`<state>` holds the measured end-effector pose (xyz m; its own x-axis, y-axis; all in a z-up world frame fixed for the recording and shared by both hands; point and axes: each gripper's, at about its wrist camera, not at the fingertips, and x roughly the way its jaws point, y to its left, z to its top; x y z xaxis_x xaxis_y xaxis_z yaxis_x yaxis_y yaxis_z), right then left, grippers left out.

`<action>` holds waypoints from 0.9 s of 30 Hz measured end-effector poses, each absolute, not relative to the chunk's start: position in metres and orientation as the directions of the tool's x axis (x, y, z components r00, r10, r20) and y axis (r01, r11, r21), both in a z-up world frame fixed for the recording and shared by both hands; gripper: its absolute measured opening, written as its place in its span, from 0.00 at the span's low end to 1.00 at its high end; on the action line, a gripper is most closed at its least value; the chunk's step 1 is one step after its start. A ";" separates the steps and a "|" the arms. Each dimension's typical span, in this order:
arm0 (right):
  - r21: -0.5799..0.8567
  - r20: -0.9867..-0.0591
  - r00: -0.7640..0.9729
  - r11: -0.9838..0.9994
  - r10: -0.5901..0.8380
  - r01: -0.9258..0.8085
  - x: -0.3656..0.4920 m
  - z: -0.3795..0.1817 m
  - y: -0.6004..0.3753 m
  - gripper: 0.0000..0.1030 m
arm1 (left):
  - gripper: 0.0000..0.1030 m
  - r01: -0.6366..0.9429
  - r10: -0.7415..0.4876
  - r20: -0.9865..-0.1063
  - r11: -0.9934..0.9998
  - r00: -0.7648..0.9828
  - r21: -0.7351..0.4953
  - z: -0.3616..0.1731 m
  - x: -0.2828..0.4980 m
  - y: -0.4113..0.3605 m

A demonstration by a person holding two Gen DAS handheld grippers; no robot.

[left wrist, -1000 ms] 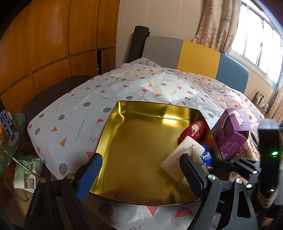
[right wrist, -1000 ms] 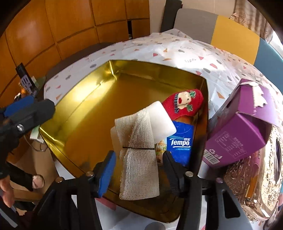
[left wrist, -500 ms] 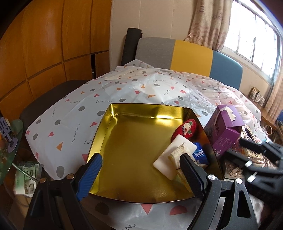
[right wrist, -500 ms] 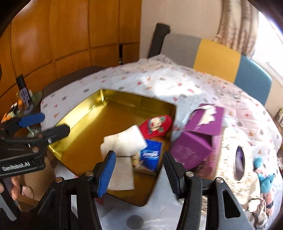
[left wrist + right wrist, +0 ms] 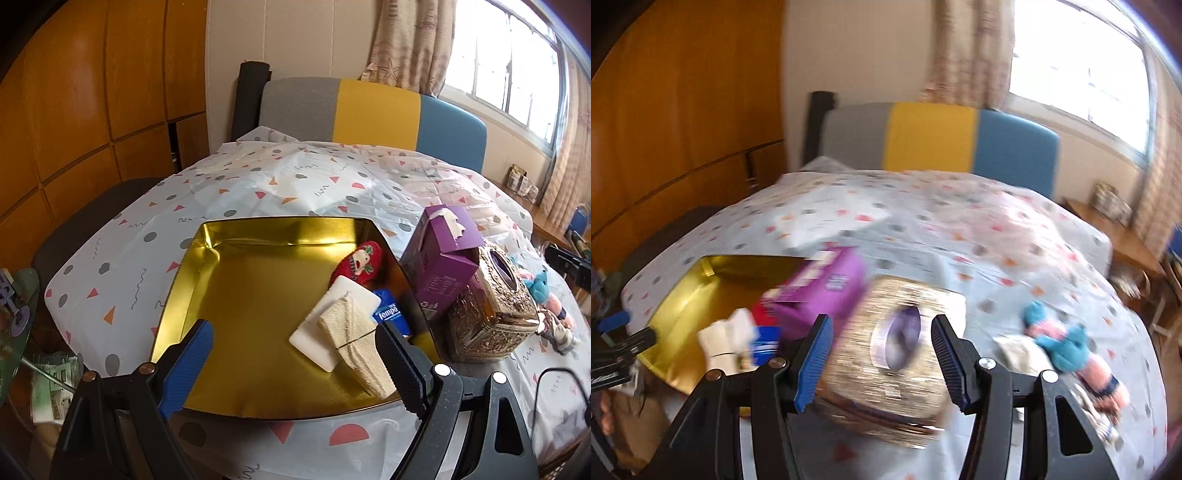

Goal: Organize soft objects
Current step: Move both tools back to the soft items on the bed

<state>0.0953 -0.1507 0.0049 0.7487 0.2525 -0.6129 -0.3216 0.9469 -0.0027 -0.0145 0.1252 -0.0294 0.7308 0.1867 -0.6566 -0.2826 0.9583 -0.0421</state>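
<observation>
The gold tray (image 5: 192, 280) holds a red knitted sock (image 5: 360, 260), a white sponge (image 5: 340, 314), a folded gauze cloth (image 5: 354, 336) lying on the sponge, and a blue tissue pack (image 5: 388, 314). My left gripper (image 5: 295, 350) hangs open over the tray's near edge, with nothing between its fingers. In the blurred right wrist view my right gripper (image 5: 881, 343) is open and empty above the ornate gold tissue box (image 5: 886, 354). A teal and pink knitted toy (image 5: 1067, 343) lies on the cloth to its right. The tray (image 5: 683, 306) is at the left in that view.
A purple carton (image 5: 439, 258) stands against the tray's right side, with the gold tissue box (image 5: 491, 306) beside it. The knitted toys (image 5: 543, 291) lie further right. A dotted tablecloth (image 5: 295, 184) covers the table. A striped chair back (image 5: 369, 110) is behind it.
The right gripper has drawn back and up from the tray and swung right over the tissue box, leaving the gauze on the sponge. The left gripper has pulled back slightly.
</observation>
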 end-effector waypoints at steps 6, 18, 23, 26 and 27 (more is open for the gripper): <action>0.052 -0.628 0.765 0.989 0.141 -0.140 0.111 -0.005 -0.218 0.54 | 0.87 -0.258 0.174 -0.661 0.966 0.730 -0.031 -0.029 -0.012 0.115; 0.066 -0.691 0.709 0.964 -0.142 0.257 0.133 -0.050 -0.342 0.54 | 0.87 -0.167 0.120 -0.635 0.986 0.763 -0.015 -0.017 -0.010 0.091; 0.203 -0.778 0.613 0.868 -0.139 0.453 0.132 -0.076 -0.396 0.54 | 0.87 -0.077 0.047 -0.607 0.997 0.794 -0.023 0.002 -0.002 0.067; 0.257 -0.790 0.603 0.834 -0.109 0.488 0.127 -0.081 -0.408 0.54 | 0.87 0.012 -0.017 -0.600 1.000 0.800 -0.013 0.012 0.006 0.044; 0.263 -0.790 0.604 0.832 -0.104 0.488 0.126 -0.082 -0.409 0.54 | 0.87 0.047 -0.044 -0.602 0.999 0.797 -0.011 0.015 0.010 0.034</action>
<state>0.1261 -0.4088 -0.0815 0.6040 -0.1039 -0.7902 0.4878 0.8323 0.2634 0.0097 0.0340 0.0148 0.7975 -0.0440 -0.6017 0.0467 0.9988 -0.0110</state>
